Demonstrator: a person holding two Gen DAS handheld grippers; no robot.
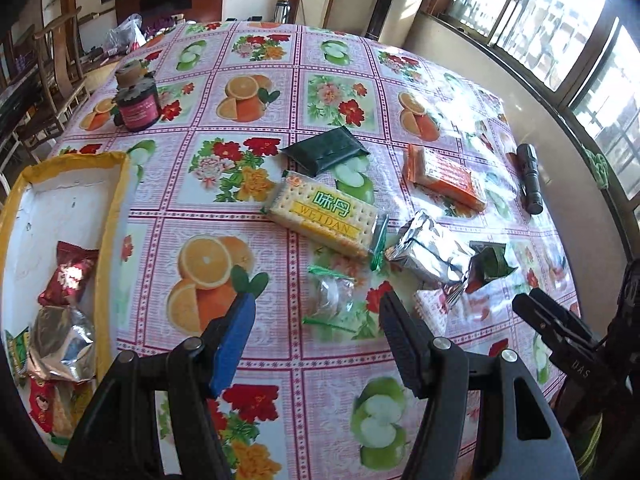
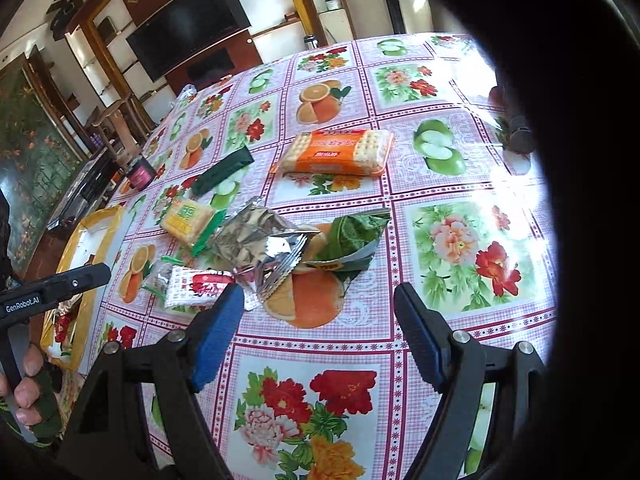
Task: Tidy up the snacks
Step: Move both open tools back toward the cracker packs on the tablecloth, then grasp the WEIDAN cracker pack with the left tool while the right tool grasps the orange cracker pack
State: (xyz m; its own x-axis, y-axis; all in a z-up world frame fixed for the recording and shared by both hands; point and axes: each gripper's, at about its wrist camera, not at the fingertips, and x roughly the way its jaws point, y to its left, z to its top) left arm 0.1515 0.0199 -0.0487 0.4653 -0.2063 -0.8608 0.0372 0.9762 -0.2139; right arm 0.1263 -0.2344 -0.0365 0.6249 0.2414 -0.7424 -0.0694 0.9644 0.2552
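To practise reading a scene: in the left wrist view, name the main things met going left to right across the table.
Yellow-rimmed tray → yellow cracker pack → silver foil packet → orange cracker pack → black flashlight.

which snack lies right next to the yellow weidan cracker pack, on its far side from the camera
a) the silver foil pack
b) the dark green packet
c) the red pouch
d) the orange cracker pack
b: in the left wrist view the dark green packet lies just beyond the yellow weidan cracker pack, while the orange cracker pack sits off to the right.
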